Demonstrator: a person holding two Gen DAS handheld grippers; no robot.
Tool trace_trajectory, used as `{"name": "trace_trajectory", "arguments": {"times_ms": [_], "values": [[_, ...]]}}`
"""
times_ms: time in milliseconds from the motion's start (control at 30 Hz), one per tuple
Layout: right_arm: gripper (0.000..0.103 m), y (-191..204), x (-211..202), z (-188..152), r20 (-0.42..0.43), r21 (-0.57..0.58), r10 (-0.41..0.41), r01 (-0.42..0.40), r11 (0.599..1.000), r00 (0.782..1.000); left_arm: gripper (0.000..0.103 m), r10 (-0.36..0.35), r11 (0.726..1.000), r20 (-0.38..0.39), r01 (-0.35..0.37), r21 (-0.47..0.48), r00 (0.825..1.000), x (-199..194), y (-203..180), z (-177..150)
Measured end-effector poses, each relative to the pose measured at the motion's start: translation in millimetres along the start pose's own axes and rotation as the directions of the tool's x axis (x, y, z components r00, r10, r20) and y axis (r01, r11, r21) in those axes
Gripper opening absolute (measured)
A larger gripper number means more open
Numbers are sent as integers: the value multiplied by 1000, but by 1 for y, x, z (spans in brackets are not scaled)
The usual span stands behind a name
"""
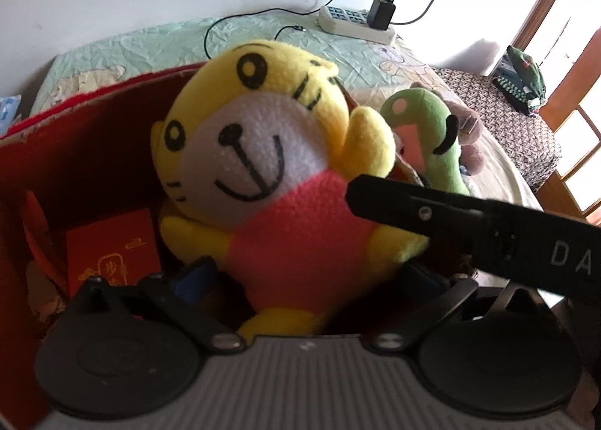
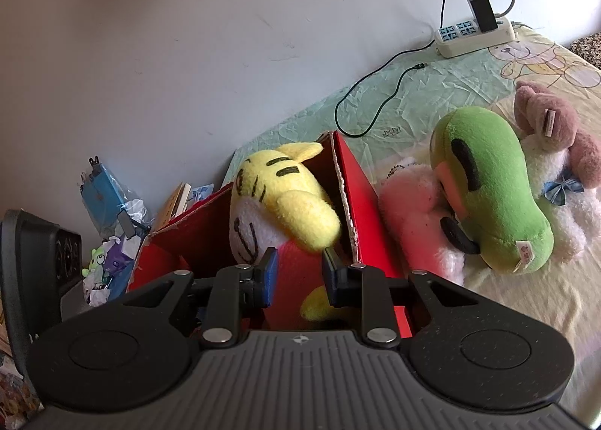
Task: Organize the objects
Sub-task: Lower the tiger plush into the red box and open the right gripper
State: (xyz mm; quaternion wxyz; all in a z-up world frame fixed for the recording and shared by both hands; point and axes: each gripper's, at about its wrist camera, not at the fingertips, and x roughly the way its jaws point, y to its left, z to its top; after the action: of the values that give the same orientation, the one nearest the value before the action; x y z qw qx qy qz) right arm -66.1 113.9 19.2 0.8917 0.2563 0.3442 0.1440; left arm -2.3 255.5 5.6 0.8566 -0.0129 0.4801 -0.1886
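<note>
So at this point the tiger plush (image 1: 278, 174) was sitting in the red box (image 1: 75, 152), face up, head leaning against the far wall and one yellow paw poking over the rim. My left gripper (image 1: 308, 279) had its jaws spread as wide as they go, one blue pad (image 1: 195, 276) on each side of the tiger's pink belly, not squeezing it. A red envelope (image 1: 112, 249) with gold print stood in the box just left of the toy.

From the right wrist camera, my right gripper (image 2: 298, 276) had its jaws drawn in close, the fingertips right over the tiger's (image 2: 285, 204) body at the box (image 2: 360, 197) edge. I couldn't tell if the pads (image 2: 271, 272) were actually pinching the fabric or just sitting in front of it. Its black finger also cut across the left camera's view.

The other toys were still out on the bed (image 2: 413, 99), just beside the box: a green plush (image 2: 492, 182) lying on a pink and white one (image 2: 413, 215), with a mauve one (image 2: 556, 125) behind. A power strip (image 2: 475, 33) with a black charger (image 2: 481, 11) sat by the wall.
</note>
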Motion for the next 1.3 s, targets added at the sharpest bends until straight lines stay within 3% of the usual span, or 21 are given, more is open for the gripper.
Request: {"name": "trace_trajectory", "arguments": {"times_ms": [500, 1000, 1300], "values": [[27, -1, -11, -4, 0, 1, -2, 2, 1000, 1000, 103, 133, 990, 30, -134, 34, 991, -17, -18, -2], [33, -6, -20, -8, -1, 0, -3, 3, 1000, 1000, 102, 204, 979, 46, -205, 2, 978, -31, -24, -9], [33, -12, -27, -11, 9, 15, 1, -1, 1000, 1000, 102, 264, 963, 83, -267, 32, 961, -40, -35, -13]]}}
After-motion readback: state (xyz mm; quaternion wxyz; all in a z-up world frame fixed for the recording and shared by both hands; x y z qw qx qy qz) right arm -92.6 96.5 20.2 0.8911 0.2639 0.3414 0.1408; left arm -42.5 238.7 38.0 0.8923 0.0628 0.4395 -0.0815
